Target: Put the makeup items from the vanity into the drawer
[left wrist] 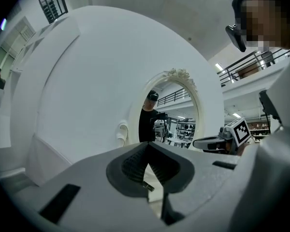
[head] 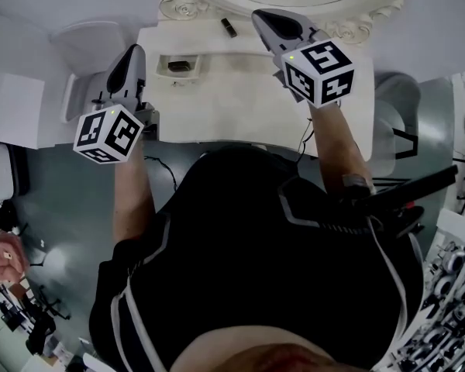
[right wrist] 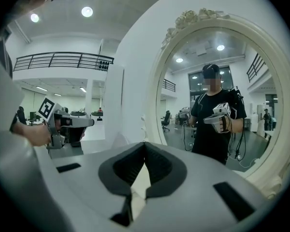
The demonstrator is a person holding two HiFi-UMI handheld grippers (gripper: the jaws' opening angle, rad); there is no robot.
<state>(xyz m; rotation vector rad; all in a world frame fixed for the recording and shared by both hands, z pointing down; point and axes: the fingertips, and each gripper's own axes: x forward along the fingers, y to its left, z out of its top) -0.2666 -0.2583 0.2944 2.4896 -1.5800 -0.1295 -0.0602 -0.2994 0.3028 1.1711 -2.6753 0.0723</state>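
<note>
left gripper point(left wrist: 147, 150): we see its jaws pressed together on a slim dark stick point(left wrist: 146, 184), whose pale metal tip pokes out low between the pads; in the head view it is held over the left end of the vanity point(head: 240, 103)
slim dark stick: we take it for one of the makeup items, perhaps a pencil or thin brush, though it is too small for us to name; it is up in the air in the left gripper, off the tabletop and not in any drawer
right gripper point(right wrist: 145, 149): its jaws are pressed together with nothing between them; it hangs above the back of the tabletop, facing the mirror point(right wrist: 222, 91)
small dark item point(head: 229, 27): lies on the tabletop near the foot of the mirror, just left of the right gripper, untouched; we count it as left to do
shallow compartment point(head: 198, 68): a rectangular recess on the left part of the tabletop with a dark object point(head: 178, 66) inside; we cannot tell whether this is the drawer or only a tray
done so far: we judge one item picked off the tabletop, and possibly one stowed if the compartment is the drawer
left to do: carry the stick to the drawer and let it go, then fetch the small dark item; no other makeup shows on the vanity, as far as we can make out
</note>
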